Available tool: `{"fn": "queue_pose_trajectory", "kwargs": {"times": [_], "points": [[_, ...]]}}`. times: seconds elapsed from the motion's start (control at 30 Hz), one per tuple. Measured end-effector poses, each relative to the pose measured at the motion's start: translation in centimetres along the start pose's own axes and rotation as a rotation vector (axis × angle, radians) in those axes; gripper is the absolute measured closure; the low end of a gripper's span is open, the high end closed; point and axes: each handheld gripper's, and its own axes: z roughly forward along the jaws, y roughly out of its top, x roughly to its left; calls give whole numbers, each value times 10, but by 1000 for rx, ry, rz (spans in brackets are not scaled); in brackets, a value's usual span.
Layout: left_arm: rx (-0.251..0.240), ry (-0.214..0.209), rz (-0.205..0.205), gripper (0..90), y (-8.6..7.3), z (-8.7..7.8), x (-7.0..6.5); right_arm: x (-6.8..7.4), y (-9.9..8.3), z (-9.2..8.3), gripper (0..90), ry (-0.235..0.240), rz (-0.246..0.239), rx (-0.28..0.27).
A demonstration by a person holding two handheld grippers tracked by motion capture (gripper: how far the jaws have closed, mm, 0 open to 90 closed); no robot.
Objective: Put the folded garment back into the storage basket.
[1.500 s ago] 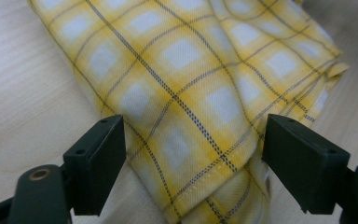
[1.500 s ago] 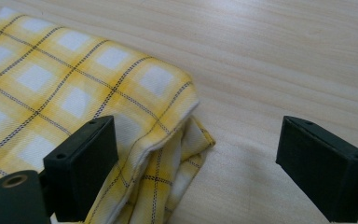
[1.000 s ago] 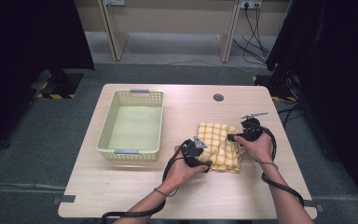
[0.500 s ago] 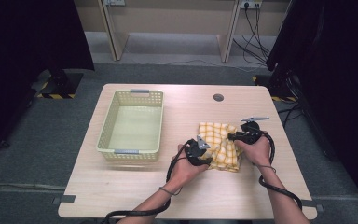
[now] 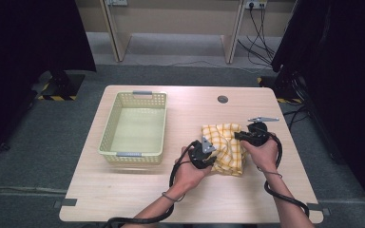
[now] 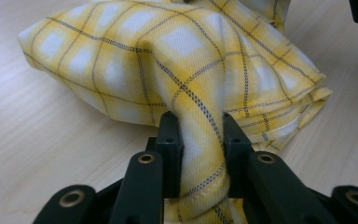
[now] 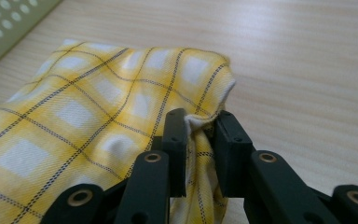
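While both pairs of jaws have just been closing, each now pinches cloth. left gripper [image 5: 209, 153] is clamped on a bunched fold of the yellow plaid cloth [image 5: 225, 147] at its near left side; in the left gripper view the fabric [image 6: 186, 70] is squeezed into a narrow ridge between the two black jaws, hem edge tucked low between them. right gripper [image 5: 240, 136] grips the cloth's far right corner; in the right gripper view that corner [image 7: 200, 79] is pulled up off the wood, jaws shut tight on it, rest of the cloth sloping down to the left. Left hand [image 5: 190, 168] and right hand [image 5: 264, 152] wrap the gripper bodies, black cables trailing back toward the near edge. Cloth sits folded and rumpled on the table [image 5: 123, 194], right of centre, mostly lying on the wood. Pale green basket [image 5: 108, 137] stands to the left of the cloth, apart from it, nothing inside. Small round hole [image 5: 222, 99] in the tabletop lies far of the cloth.
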Motion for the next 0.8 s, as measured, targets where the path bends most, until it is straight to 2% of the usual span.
{"fn": "queue_pose_trajectory", "kwargs": {"times": [0.4,0.6,0.8], "points": [[-90,42,4,748,15,-35,9,25,33,-31,772,2,-60,-123],[-116,64,27,750,23,-52,11,36,46,-39,774,6,-84,-152],[-127,84,30,751,27,-61,18,44,56,-40,775,13,-93,-171]]}}
